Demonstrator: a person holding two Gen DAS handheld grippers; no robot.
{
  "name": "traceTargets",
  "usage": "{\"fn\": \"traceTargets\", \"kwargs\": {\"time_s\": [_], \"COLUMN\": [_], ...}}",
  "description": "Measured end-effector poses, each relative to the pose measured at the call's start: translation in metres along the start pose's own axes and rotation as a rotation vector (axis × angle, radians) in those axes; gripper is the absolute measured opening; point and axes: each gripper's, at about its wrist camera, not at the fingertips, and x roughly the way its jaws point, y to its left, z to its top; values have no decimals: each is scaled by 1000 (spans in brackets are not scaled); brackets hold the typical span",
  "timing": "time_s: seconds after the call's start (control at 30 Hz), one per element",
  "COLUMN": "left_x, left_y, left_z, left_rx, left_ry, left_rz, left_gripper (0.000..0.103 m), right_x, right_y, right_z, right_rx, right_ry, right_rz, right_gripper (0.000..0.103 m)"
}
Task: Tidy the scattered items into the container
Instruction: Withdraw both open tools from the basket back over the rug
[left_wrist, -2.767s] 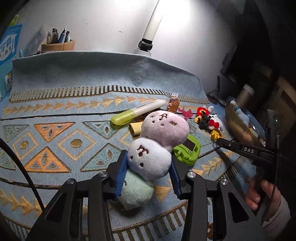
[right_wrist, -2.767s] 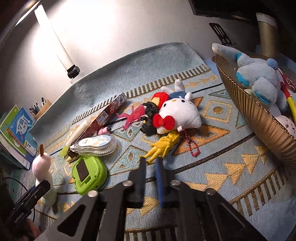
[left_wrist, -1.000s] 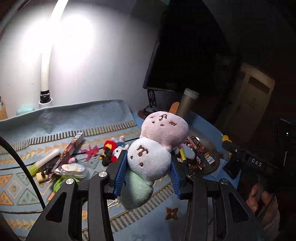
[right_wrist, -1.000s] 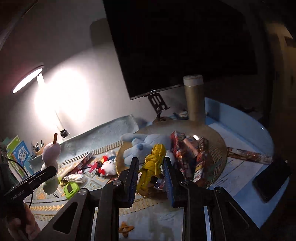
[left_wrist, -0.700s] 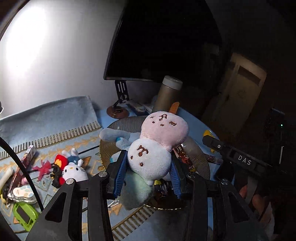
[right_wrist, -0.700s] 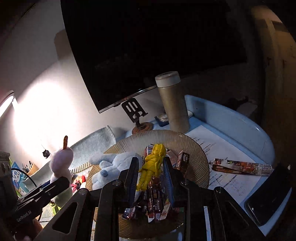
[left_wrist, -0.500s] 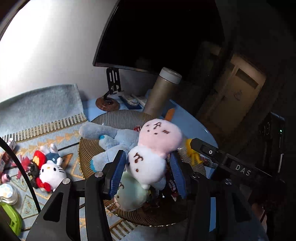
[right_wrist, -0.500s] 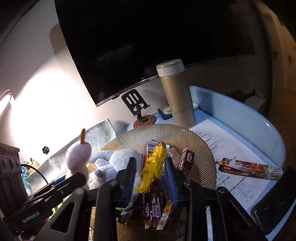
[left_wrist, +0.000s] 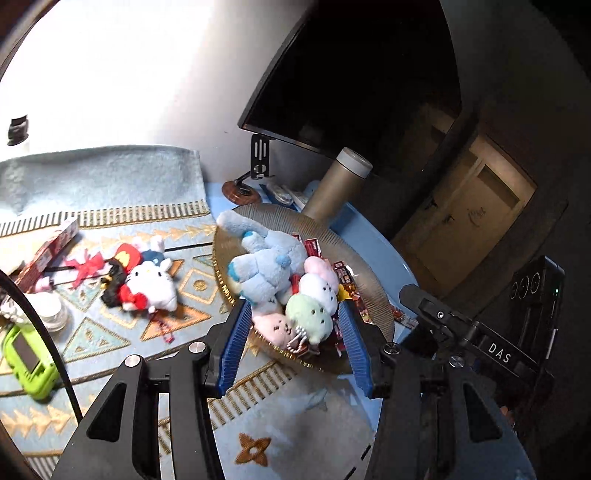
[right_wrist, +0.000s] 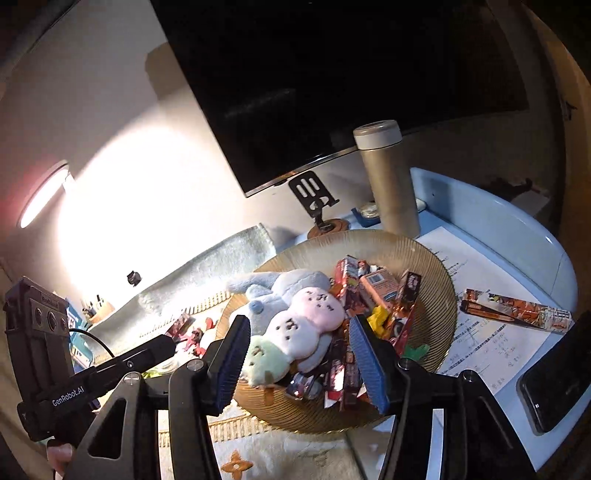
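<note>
The gold ribbed bowl (left_wrist: 373, 291) (right_wrist: 417, 258) holds a blue plush (left_wrist: 266, 266), snack boxes and the three-ball dango plush (left_wrist: 314, 299) (right_wrist: 295, 328). The yellow figure (right_wrist: 378, 317) lies among the snack boxes. My left gripper (left_wrist: 295, 343) is open and empty just above the bowl's near rim. My right gripper (right_wrist: 299, 358) is open and empty over the bowl. A white cat plush (left_wrist: 151, 284), a pink figure (left_wrist: 86, 266), a green gadget (left_wrist: 26, 354) and a red box (left_wrist: 48, 247) lie on the patterned mat (left_wrist: 110, 332).
A tan thermos (right_wrist: 388, 177) and a phone stand (right_wrist: 317, 206) stand behind the bowl under a dark monitor. A snack box (right_wrist: 513, 306) lies on papers to the right, next to a black phone (right_wrist: 554, 384). A lamp (right_wrist: 40, 195) shines at left.
Both grippers opened over the bowl. The dango plush dropped from my left gripper into the bowl, and the yellow figure dropped from my right gripper among the snack boxes.
</note>
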Motion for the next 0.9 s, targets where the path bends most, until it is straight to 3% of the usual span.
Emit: {"fn": "traceTargets", "kwargs": {"time_s": [0.2,0.23,0.33,0.43,0.6,0.77,0.9], "left_x": [-73,-86,-126,-150,-145,-105,-68], "left_y": [43,54,92,129,164,170,169], "left_z": [-35,-40,-57,-68,-77,-73,-59], "left_rx": [-98,-121,-208,-272,-253,-154,-115], "left_ry": [-70,-87,-156,-178,-104,13,57], "left_rz": [78,91,148,242,377,394,381], "left_gripper": [47,50,77,79,79,79,79], "right_x": [-11,-10,2,27,82,108,101], "right_y": [65,77,109,134,158,154,136], "right_z": [-23,-29,-50,-75,-121,-143,-134], "right_rx": [-158,-183,-250,-281,-315,-282,-189], "right_ry": [14,24,60,111,202,255,203], "right_rz": [81,95,126,179,229,254,268], "right_gripper": [60,65,67,68,68,68,68]}}
